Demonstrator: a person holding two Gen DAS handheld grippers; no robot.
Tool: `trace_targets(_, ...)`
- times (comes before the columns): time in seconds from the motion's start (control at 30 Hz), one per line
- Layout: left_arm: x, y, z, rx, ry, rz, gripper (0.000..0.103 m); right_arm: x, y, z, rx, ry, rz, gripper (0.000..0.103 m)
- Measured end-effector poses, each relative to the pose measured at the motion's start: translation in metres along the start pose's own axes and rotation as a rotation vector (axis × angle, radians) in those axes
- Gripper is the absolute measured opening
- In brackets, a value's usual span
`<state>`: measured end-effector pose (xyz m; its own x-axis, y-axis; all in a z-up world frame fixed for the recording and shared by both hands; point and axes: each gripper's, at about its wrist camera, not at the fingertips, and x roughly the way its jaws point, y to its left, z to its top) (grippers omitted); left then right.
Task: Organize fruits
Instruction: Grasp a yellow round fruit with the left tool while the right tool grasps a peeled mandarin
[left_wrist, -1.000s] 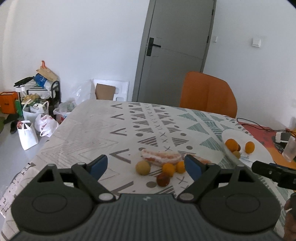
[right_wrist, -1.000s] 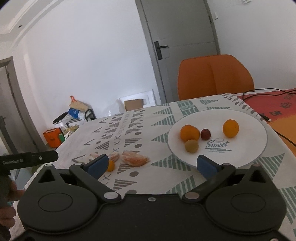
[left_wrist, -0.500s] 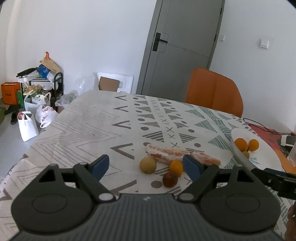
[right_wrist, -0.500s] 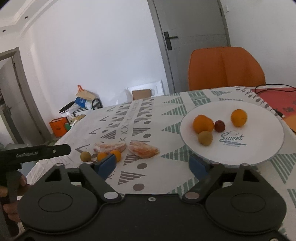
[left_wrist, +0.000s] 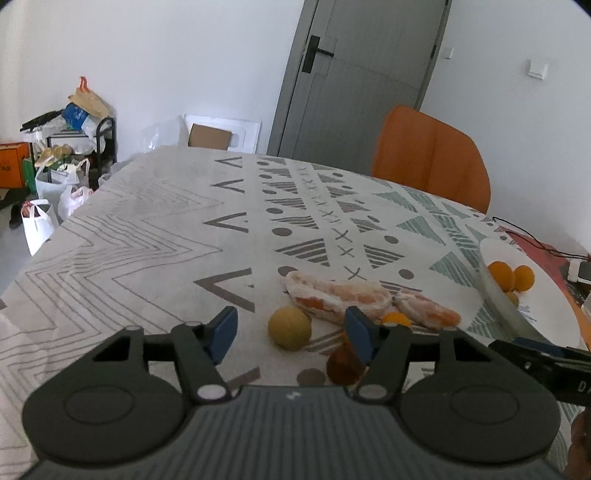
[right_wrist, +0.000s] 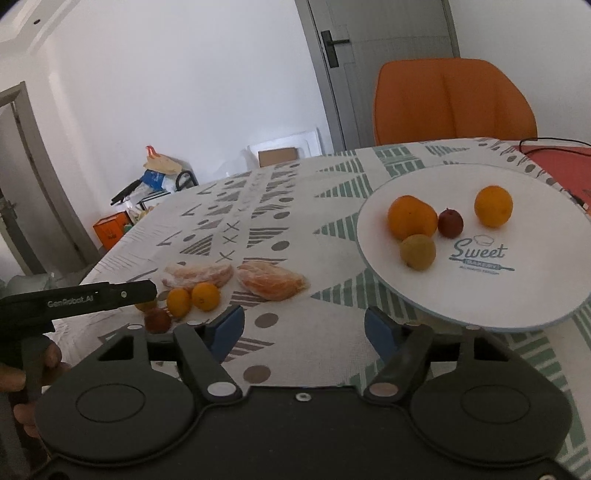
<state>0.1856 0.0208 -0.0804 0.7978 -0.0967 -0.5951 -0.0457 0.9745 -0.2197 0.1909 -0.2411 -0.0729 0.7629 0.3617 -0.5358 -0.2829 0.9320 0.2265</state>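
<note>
A white plate (right_wrist: 535, 295) marked "Sweet" holds two oranges (right_wrist: 412, 217), a dark red fruit (right_wrist: 450, 222) and a yellow-green fruit (right_wrist: 418, 252). On the cloth lie two peeled citrus pieces (right_wrist: 271, 280), two small oranges (right_wrist: 205, 295), a dark red fruit (left_wrist: 343, 363) and a yellow-green fruit (left_wrist: 289, 328). My left gripper (left_wrist: 290, 334) is open, its fingers either side of the yellow-green fruit, just above the cloth. My right gripper (right_wrist: 304, 328) is open and empty over the cloth, left of the plate's near rim.
The table (left_wrist: 147, 229) wears a patterned cloth. An orange chair (right_wrist: 454, 99) stands at the far side, before a grey door (left_wrist: 354, 74). Bags and a rack (left_wrist: 59, 155) clutter the floor at left. A black cable (left_wrist: 535, 243) lies on a red mat beyond the plate.
My left gripper has moved forward and down toward the loose fruits, now framing the yellow-green one. My right gripper has moved closer to the table and the plate. Both stay open.
</note>
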Motion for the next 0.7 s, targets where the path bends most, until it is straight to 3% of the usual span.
trace_targets(0.23,0.012,0.002,0.0,0.008,-0.005,0.005,0.049,0.018,0.012,0.011,-0.054,0.01,0.021,0.065)
trace_targets(0.3,0.012,0.006,0.002,-0.008,-0.008,-0.005,0.037,0.023,0.017,0.013,-0.067,0.018,0.03,0.064)
trace_targets(0.4,0.012,0.014,0.003,-0.037,-0.009,-0.024,0.03,0.03,0.023,0.017,-0.092,0.022,0.036,0.063)
trace_targets(0.7,0.006,0.022,0.004,-0.062,-0.016,-0.046,0.028,0.053,0.035,0.028,-0.144,0.032,0.032,0.058)
